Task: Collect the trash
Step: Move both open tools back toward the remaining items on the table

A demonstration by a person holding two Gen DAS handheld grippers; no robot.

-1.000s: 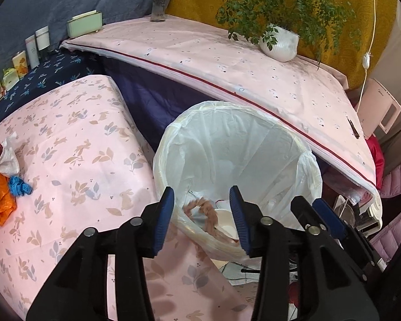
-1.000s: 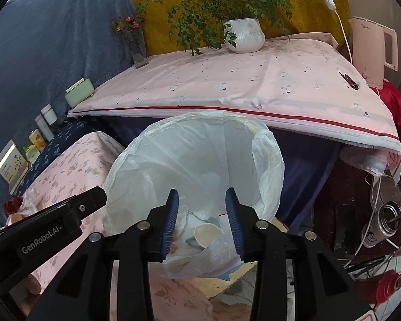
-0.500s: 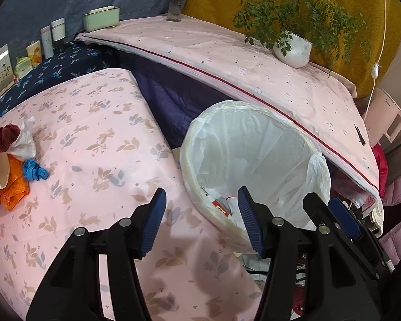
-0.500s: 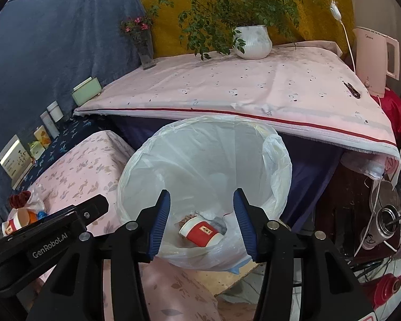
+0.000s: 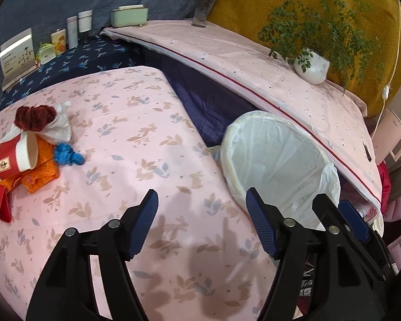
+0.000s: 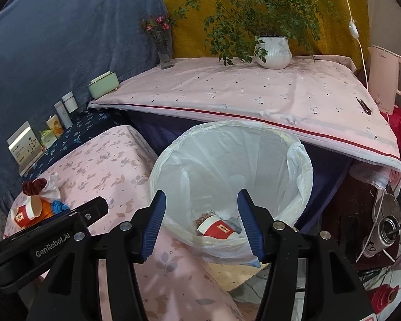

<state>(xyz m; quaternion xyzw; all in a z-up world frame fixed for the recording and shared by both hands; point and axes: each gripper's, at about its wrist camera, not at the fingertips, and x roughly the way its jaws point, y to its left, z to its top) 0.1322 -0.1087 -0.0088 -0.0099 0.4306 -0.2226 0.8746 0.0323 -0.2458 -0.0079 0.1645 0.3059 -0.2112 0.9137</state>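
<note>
A white-lined trash bin (image 5: 278, 160) (image 6: 227, 165) stands beside the pink floral table (image 5: 136, 144). A red paper cup (image 6: 216, 228) and brownish trash lie in its bottom. On the table's left lies a trash pile: a red paper cup (image 5: 10, 157) (image 6: 22, 212), orange wrapper (image 5: 40, 172), blue scrap (image 5: 66, 156), white tissue (image 5: 60, 127), dark red scrunchie (image 5: 34, 116). My left gripper (image 5: 200, 214) is open and empty above the table edge. My right gripper (image 6: 201, 214) is open and empty above the bin.
A higher pink-covered table (image 6: 254, 96) behind the bin carries a potted plant (image 6: 272, 50), a flower vase (image 6: 164, 53), a green box (image 6: 104, 87) and a pink kettle (image 6: 387, 77). Bottles and cards (image 5: 53, 45) line the dark blue cloth. Clutter lies on the floor at right (image 6: 382, 230).
Both grippers have opened wider and pulled back from the bin. A red cup dropped from the right gripper into the bin. The left gripper swung left over the table, bringing the trash pile into view.
</note>
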